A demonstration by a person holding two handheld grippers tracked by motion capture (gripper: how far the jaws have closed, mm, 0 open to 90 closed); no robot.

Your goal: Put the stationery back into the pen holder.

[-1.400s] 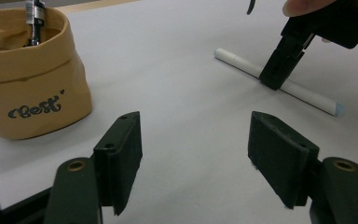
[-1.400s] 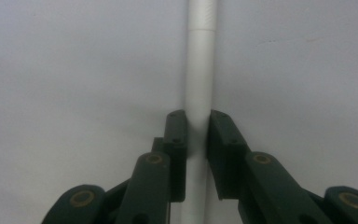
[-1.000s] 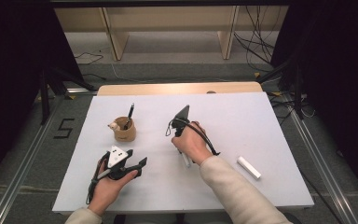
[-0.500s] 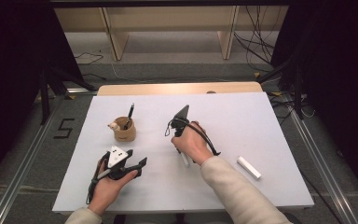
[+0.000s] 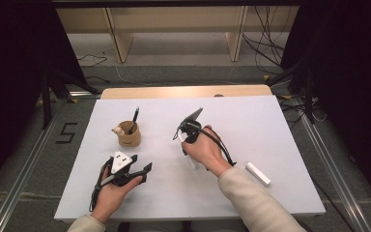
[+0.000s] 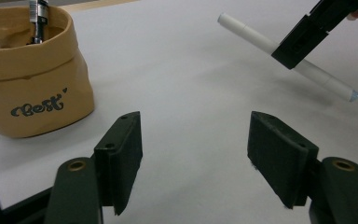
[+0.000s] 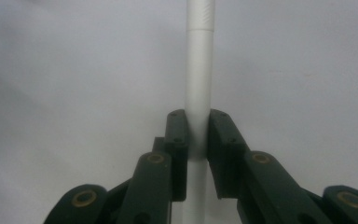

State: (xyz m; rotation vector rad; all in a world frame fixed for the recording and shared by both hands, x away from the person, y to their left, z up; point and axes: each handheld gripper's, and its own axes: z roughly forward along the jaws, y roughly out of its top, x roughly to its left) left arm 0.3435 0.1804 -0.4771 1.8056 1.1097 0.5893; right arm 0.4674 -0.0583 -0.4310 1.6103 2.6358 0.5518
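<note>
My right gripper (image 5: 185,145) hovers over the middle of the white table, shut on a white pen (image 5: 188,157) that slants below the hand. In the right gripper view the jaws (image 7: 198,123) clamp the white pen (image 7: 199,70) mid-barrel, and it points straight away. My left gripper (image 5: 142,163) rests near the front left, open and holding nothing. Its own view shows the open jaws (image 6: 196,140), with the white pen (image 6: 261,44) lifted off the table in the other gripper's black jaws. A tan pen holder (image 5: 128,135) (image 6: 32,70) marked "Best" holds a black pen (image 5: 134,116) (image 6: 38,18).
A short white cylinder (image 5: 257,173) lies on the table right of my right forearm. The white table (image 5: 270,125) has a wooden strip along its far edge. Shelving legs and cables stand on the floor beyond.
</note>
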